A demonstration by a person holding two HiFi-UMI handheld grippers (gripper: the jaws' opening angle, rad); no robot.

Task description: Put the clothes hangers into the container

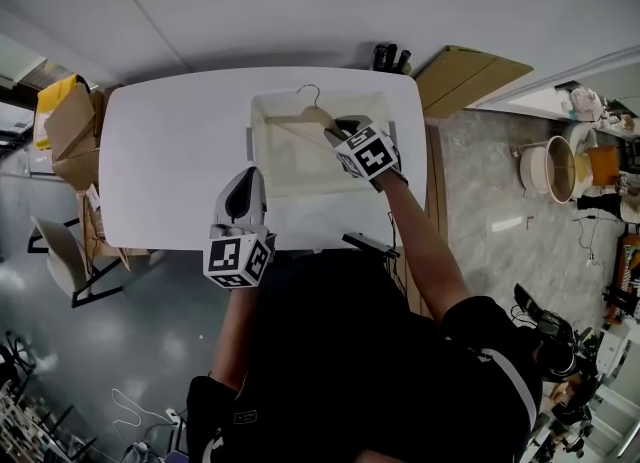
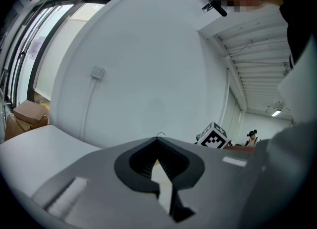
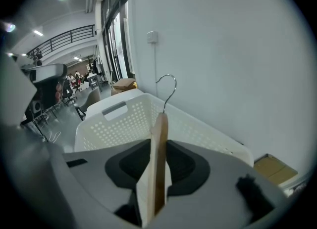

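Observation:
A wooden hanger [image 1: 300,119] with a wire hook leans over the white perforated basket [image 1: 262,151] on the white table [image 1: 170,171], one arm down inside it. My right gripper [image 1: 335,131] is at the hanger's neck, above the basket's far right part. In the right gripper view the hanger [image 3: 159,139] stands edge-on between the jaws of the right gripper [image 3: 158,149]; a pale sliver shows beside it, so the pads look loose. My left gripper [image 1: 245,176] hovers by the basket's near left corner. Its fingertips meet and hold nothing, as the left gripper [image 2: 159,166] also shows close up.
Cardboard boxes [image 1: 65,121] and a chair [image 1: 60,251] stand left of the table. A cardboard sheet [image 1: 470,76] leans at the far right. Dark objects [image 1: 392,56] sit at the table's far edge, and a black item [image 1: 370,243] at its near edge.

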